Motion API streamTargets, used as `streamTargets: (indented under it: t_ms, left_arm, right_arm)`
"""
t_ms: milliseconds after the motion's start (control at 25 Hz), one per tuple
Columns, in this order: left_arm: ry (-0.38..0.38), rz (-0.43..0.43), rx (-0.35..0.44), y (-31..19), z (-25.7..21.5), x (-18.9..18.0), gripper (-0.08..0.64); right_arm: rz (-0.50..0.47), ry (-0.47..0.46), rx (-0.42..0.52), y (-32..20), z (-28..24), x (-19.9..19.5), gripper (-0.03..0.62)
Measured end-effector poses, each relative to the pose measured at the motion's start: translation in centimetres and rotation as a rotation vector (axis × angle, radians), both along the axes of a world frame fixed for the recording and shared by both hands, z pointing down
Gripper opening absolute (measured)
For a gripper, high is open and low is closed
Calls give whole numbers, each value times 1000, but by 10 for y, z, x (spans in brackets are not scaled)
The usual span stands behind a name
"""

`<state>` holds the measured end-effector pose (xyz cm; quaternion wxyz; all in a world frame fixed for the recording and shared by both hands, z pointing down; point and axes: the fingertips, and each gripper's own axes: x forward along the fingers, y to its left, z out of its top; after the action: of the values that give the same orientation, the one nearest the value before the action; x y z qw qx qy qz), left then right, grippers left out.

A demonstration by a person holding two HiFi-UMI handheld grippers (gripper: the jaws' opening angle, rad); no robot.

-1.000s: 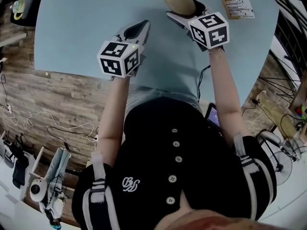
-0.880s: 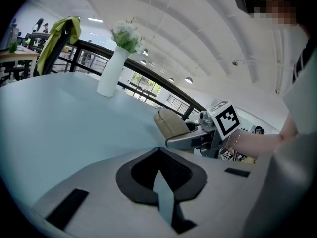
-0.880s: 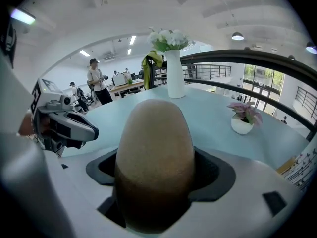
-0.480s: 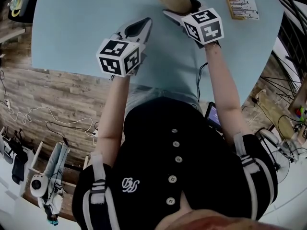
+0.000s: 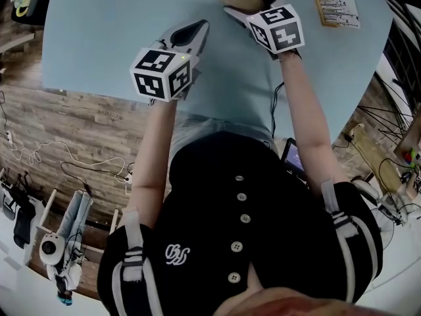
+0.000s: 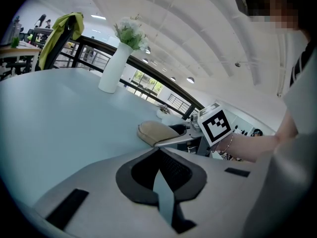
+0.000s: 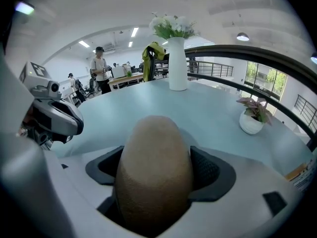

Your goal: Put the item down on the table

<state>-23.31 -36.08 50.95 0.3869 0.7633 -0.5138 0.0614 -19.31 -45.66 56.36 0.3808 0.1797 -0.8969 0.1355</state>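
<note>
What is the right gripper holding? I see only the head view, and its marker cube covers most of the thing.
Observer: In the right gripper view, the right gripper has its fingers shut on a brown oval item with a finely grained surface.
Operator: Does the left gripper carry anything?
Observer: No. The left gripper view shows the left gripper with its fingers together and nothing between them.
Operator: Is anything on the table past the top edge of my frame?
Observer: Yes, a white vase of flowers stands farther back on the table.
</note>
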Motion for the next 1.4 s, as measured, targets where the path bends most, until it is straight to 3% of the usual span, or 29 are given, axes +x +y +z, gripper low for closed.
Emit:
streamTargets:
  t_ms: [400,1080,1400]
  left_arm:
    - [-7,-1,10,10,-4,-1,9]
    - [-35,65,92,26,-36,6,9]
    - [-68,109,149,39,-61,15,9]
  right_arm:
    - [15,-24,41,8,-12,0,422]
    - [185,-231,114,46,-90,16,400]
    - [242,-338,126,75,-127,33,308]
